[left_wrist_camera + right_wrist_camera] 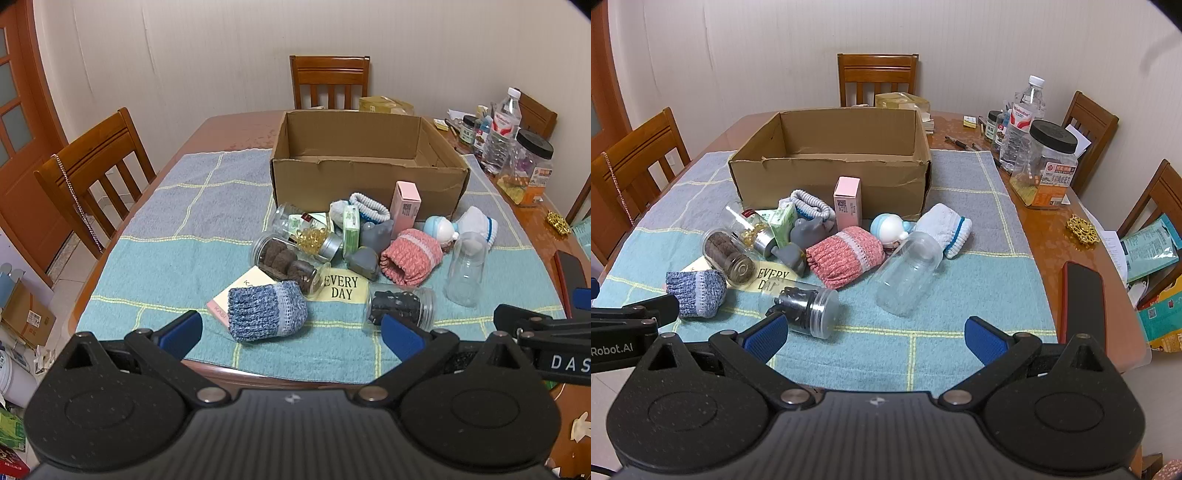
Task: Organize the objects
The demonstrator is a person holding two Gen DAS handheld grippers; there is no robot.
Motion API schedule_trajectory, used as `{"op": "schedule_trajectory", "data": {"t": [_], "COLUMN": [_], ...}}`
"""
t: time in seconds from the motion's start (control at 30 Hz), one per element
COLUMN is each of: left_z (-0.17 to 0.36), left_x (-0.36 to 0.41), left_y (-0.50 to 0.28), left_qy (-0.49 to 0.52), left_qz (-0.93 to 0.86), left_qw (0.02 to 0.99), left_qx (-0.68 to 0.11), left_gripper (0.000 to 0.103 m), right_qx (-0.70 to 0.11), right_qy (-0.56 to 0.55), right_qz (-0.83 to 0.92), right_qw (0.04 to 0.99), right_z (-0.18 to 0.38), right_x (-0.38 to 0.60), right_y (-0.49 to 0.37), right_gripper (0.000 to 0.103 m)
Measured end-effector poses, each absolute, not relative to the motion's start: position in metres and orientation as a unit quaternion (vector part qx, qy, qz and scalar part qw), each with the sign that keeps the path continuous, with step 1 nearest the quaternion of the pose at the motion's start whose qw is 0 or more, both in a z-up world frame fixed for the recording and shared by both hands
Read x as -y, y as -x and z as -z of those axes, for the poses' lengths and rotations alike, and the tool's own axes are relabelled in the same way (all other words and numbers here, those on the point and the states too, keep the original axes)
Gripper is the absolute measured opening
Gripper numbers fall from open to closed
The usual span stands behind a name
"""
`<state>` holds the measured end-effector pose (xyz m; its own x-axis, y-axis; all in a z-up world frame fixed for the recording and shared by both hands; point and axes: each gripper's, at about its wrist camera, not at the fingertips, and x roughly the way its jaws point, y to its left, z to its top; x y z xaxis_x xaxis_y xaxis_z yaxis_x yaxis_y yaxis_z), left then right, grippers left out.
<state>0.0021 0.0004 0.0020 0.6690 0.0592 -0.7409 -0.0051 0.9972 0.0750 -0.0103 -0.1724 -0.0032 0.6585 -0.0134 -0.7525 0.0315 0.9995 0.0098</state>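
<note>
An empty cardboard box [369, 177] [827, 173] stands open on the checked cloth. In front of it lies a heap: a blue knitted sock [266, 314] [696, 291], a pink knitted sock [410, 256] [844, 254], a jar of dark pieces [400, 308] [805, 308], an empty clear jar [465, 269] [908, 275], a jar of brown balls [284, 264] [729, 258], a pink carton [406, 203] [847, 201], grey figures [373, 247] and a white sock [947, 229]. My left gripper [291, 334] hangs open just short of the blue sock. My right gripper [875, 338] stands open over bare cloth near the dark jar.
Wooden chairs [96, 173] [877, 77] ring the table. At the right edge stand a water bottle [1021, 122], a big black-lidded jar [1047, 166], small jars, a gold ornament [1082, 229] and a dark flat case [1084, 295]. Cloth at the left lies bare [192, 229].
</note>
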Motion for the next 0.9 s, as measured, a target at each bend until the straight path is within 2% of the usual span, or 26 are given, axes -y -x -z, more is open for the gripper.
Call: {"op": "schedule_trajectory", "data": {"t": [0.9], "left_z": [-0.0024], "left_x": [0.0018], "left_y": [-0.0097], "left_qy": [-0.031], "left_qz": [-0.018], "left_qw": [0.912], "left_qx": [-0.409], "left_gripper": [0.102], "right_qx": [-0.413], "right_qy": [-0.013], "right_qz": [0.013], "right_qw": [0.911], "right_z": [0.0046], "right_x": [0.1762], "right_y": [0.0069], "right_gripper": [0.103]}}
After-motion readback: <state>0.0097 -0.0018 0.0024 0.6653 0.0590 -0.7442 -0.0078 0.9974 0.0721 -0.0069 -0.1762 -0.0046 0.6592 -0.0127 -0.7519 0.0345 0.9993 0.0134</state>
